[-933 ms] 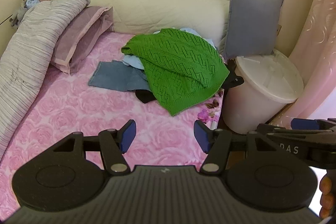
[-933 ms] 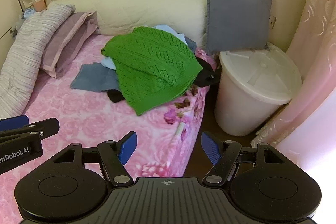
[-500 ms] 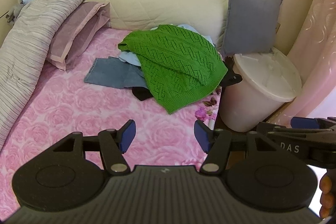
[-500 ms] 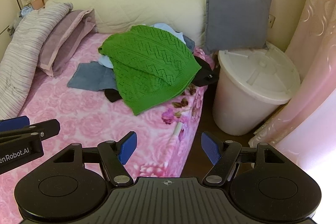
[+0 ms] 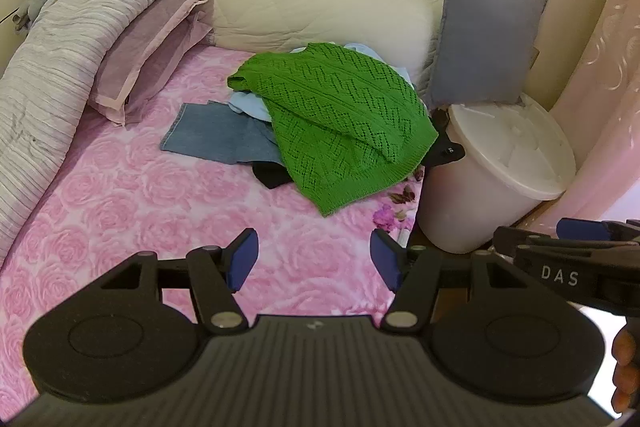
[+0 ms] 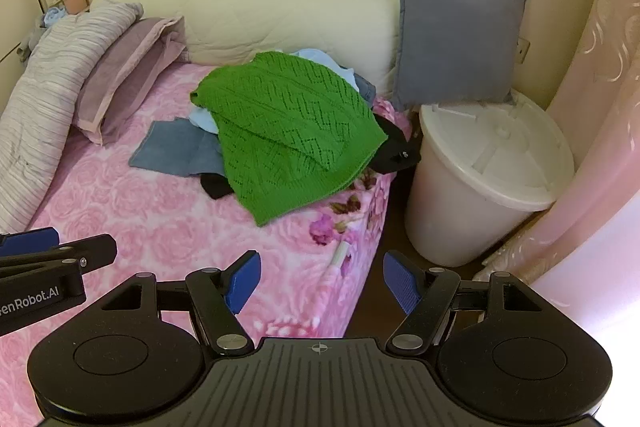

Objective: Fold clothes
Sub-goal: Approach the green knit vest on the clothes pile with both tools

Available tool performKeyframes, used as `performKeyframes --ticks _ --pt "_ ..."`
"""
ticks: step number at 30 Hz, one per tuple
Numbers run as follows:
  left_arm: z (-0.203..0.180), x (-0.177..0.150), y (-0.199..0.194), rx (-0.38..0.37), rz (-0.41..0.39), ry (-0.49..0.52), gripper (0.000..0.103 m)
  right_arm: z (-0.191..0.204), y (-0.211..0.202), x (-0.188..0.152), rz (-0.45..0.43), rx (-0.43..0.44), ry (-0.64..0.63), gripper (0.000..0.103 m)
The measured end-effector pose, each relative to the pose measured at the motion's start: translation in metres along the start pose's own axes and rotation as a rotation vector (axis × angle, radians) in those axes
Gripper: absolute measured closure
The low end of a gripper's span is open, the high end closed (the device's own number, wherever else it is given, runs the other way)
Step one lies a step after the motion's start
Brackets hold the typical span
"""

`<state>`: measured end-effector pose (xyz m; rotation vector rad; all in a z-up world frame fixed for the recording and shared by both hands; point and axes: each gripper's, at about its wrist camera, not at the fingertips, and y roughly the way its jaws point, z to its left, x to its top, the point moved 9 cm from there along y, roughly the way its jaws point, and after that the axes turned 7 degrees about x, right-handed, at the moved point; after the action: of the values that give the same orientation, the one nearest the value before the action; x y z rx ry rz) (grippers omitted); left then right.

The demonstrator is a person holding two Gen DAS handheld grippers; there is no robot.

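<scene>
A pile of clothes lies on the far right part of the pink rose bedspread [image 5: 132, 211]. On top is a green knitted sweater [image 5: 340, 123] [image 6: 288, 131]. Under it show a blue denim piece [image 5: 216, 135] [image 6: 172, 147], a light blue garment [image 5: 248, 105] and a black garment [image 5: 270, 173] [image 6: 394, 151]. My left gripper [image 5: 314, 261] is open over the bedspread, well short of the pile, holding nothing. My right gripper [image 6: 322, 277] is open above the bed's right edge, also empty.
A white lidded bin [image 6: 492, 179] stands on the floor right of the bed. A grey cushion [image 6: 456, 27] leans on the cream headboard [image 5: 312, 7]. Mauve pillows [image 5: 148, 51] and a striped grey duvet [image 5: 44, 67] fill the left side. A pink curtain [image 6: 600, 107] hangs at right.
Both views have drifted slightly; the clothes pile sits a little higher and farther in frame. Both grippers stay open and empty.
</scene>
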<state>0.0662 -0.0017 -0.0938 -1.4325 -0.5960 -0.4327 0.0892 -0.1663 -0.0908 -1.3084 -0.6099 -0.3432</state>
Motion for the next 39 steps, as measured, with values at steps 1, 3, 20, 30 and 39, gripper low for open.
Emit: performKeyframes --ticks 1,3,20,30,39 --pt "0.000 0.001 0.000 -0.001 0.002 0.000 0.045 0.000 0.000 0.000 0.000 -0.001 0.001 0.032" --pt "0.000 0.000 0.001 -0.003 0.005 0.000 0.045 -0.001 0.001 0.000 0.000 -0.002 0.002 0.032" --pt "0.000 0.009 0.003 -0.017 0.026 0.011 0.045 -0.003 -0.001 0.003 0.006 -0.015 0.019 0.032" --pt "0.011 0.009 0.006 -0.017 0.033 -0.009 0.045 0.001 0.000 0.006 0.007 -0.014 0.007 0.032" --pt "0.025 0.008 0.012 -0.008 0.047 -0.028 0.045 0.002 0.003 0.008 0.013 -0.012 0.002 0.032"
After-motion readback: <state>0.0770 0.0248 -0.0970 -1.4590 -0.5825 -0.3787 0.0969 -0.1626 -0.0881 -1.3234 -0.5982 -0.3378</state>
